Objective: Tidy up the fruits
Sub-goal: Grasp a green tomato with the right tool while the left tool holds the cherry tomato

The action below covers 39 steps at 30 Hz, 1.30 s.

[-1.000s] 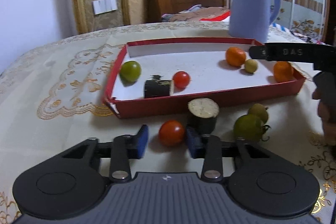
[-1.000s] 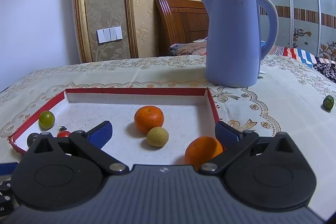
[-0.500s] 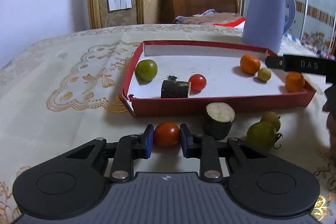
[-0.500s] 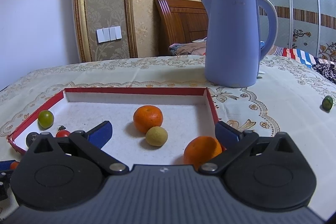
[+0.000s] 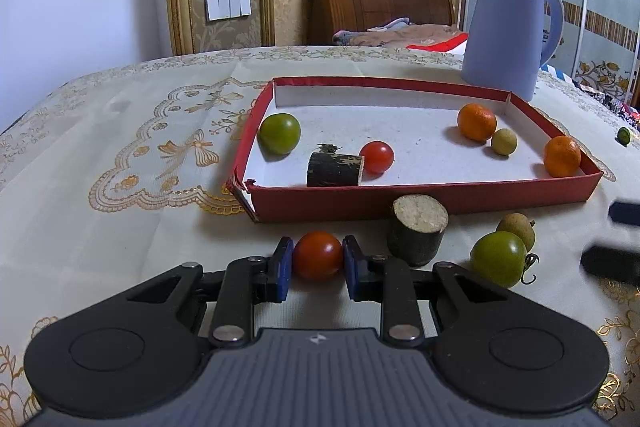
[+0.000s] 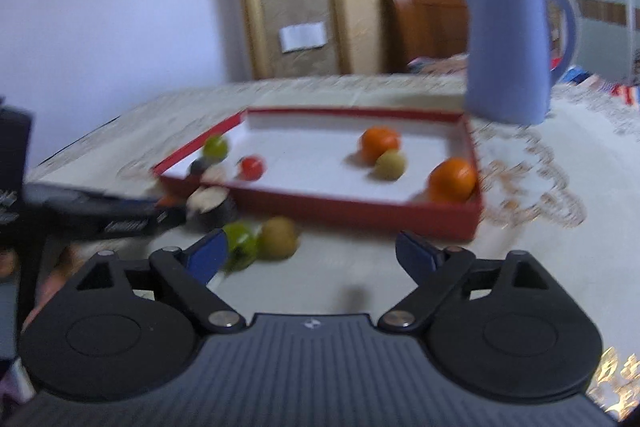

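A red tomato (image 5: 318,255) is shown clamped between the 2 blue pads of the left gripper (image 5: 316,265) on the tablecloth (image 5: 120,227) just before the red tray (image 5: 440,201), while the right gripper (image 6: 310,255) is held wide open and empty near a green tomato (image 6: 240,241).
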### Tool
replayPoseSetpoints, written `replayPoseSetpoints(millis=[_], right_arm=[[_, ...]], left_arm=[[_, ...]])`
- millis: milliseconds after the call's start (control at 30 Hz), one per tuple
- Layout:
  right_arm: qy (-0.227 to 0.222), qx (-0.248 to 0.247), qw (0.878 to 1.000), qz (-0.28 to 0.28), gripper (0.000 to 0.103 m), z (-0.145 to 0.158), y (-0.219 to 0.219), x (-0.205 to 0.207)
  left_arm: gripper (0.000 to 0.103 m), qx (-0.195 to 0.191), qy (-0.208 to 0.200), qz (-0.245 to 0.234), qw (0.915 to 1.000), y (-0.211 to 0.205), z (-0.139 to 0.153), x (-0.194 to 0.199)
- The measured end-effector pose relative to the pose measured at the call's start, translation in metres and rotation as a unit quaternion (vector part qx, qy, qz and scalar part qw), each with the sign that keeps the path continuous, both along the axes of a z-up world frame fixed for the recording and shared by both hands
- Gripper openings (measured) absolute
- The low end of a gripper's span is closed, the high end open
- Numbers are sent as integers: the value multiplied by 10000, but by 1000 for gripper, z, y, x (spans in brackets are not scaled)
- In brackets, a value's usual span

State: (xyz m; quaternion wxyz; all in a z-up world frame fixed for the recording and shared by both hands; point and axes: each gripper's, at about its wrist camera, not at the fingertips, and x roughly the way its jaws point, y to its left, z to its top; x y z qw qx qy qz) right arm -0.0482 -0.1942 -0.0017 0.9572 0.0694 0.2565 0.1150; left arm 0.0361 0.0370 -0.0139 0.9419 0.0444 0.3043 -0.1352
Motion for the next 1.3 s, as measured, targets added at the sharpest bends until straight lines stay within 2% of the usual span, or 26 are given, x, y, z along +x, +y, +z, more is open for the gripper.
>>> replayPoseSetpoints(millis=[167, 233, 300, 500, 867, 1000, 1300], right_arm=[[308, 34, 9995, 107, 84, -5, 11, 14], [393, 87, 9990, 181, 74, -7, 14, 19], [479, 5, 9986, 220, 59, -9, 19, 25], [503, -51, 9982, 333, 53, -9, 33, 31], [473, -271, 9981, 270, 53, -10, 46, 42], [451, -386, 9978, 285, 42, -10, 49, 42], [439, -504, 9972, 326, 39, -9, 49, 38]], left_arm=[[26, -18, 5, 0, 10000, 0, 0, 0], [26, -14, 4, 1, 10000, 0, 0, 0], [26, -22, 6, 1, 10000, 0, 0, 0], [26, -43, 9, 13, 10000, 1, 0, 1], [26, -43, 10, 14, 10000, 1, 0, 1], [26, -43, 10, 13, 10000, 1, 0, 1], [26, -46, 11, 13, 10000, 1, 0, 1]])
